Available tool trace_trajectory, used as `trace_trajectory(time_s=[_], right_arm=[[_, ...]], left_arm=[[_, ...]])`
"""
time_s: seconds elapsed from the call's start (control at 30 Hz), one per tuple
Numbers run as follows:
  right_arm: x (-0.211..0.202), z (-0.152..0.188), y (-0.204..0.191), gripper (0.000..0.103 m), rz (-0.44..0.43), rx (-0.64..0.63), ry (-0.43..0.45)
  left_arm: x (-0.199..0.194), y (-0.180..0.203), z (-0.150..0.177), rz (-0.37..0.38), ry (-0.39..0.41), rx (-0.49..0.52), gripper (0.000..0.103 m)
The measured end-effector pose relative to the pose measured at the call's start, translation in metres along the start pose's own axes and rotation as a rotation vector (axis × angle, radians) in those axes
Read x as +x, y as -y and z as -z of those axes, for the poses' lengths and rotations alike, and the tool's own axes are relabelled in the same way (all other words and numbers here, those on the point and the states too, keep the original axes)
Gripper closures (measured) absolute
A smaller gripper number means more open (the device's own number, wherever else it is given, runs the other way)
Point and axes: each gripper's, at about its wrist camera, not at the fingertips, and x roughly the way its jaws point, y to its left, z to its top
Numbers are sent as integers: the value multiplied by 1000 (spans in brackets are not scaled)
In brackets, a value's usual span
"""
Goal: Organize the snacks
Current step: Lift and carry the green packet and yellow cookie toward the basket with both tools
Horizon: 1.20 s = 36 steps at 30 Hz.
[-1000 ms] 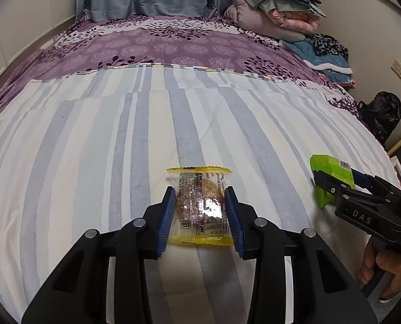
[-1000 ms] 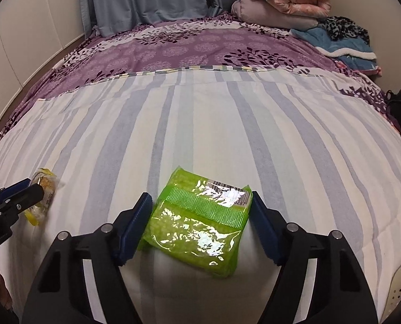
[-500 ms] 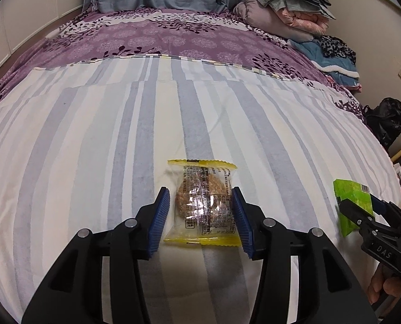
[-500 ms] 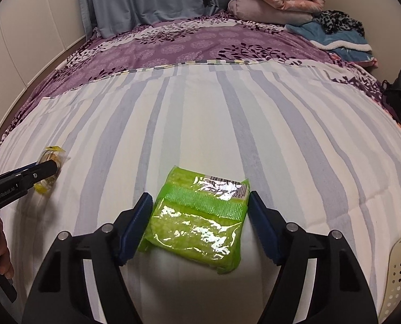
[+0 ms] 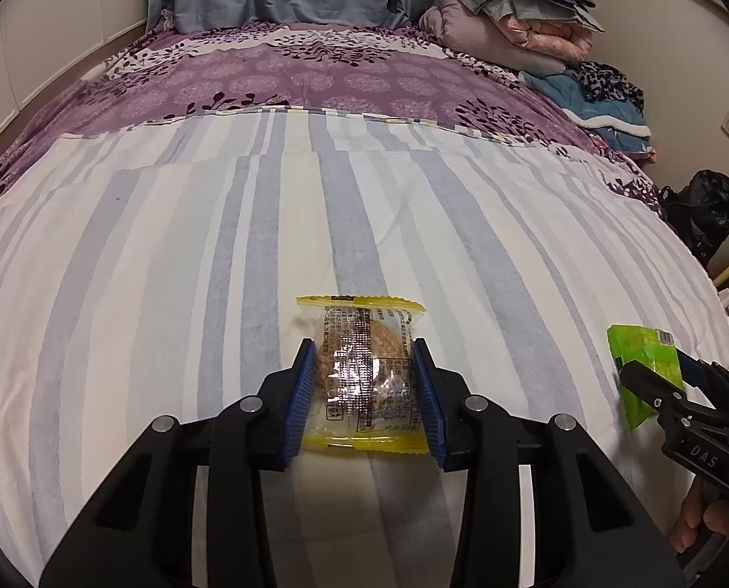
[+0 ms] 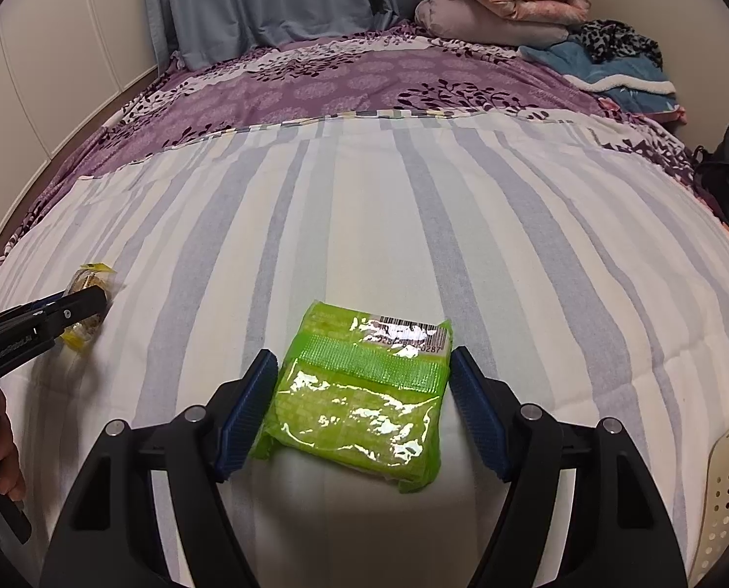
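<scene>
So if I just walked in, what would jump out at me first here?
Probably the two snacks on the striped bed cover. A clear biscuit packet with yellow ends is pinched between the blue pads of the left gripper. To its right, a bright green packet sits in the right gripper. Behind them lie a purple flowered quilt and a pile of folded bedding.

Left gripper (image 5: 364, 382): black two-finger frame with blue ribbed pads, pitched steeply down, jaws just closed again after a brief opening, pads pressing both sides of the clear yellow-edged biscuit packet (image 5: 362, 372).

Right gripper (image 6: 364, 402): same build, pitched down alike, jaws about half apart, pads flanking the glossy green snack pack (image 6: 359, 397); contact unclear. Fingers (image 5: 702, 522) wrap its handle.
</scene>
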Motion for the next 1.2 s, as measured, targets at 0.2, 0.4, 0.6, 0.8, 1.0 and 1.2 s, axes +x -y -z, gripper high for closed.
trace_trajectory(time_s=[0.2, 0.4, 0.6, 0.8, 1.0, 1.2], right_arm=[[-7, 7, 1, 36, -16, 0, -10], [-17, 17, 6, 38, -24, 8, -16], [-32, 34, 11, 38, -37, 15, -28], [-52, 52, 13, 38, -48, 18, -31], [-70, 76, 14, 38, -63, 6, -46], [-89, 99, 17, 38, -67, 0, -55]], left_arm=[[-8, 1, 9, 1, -7, 0, 63], [-26, -1, 23, 1, -7, -3, 64], [-44, 1, 45, 9, -16, -3, 64], [-62, 9, 68, 27, -25, -5, 64], [-79, 23, 92, 43, -28, 6, 64], [-91, 38, 113, 66, -41, 28, 64]])
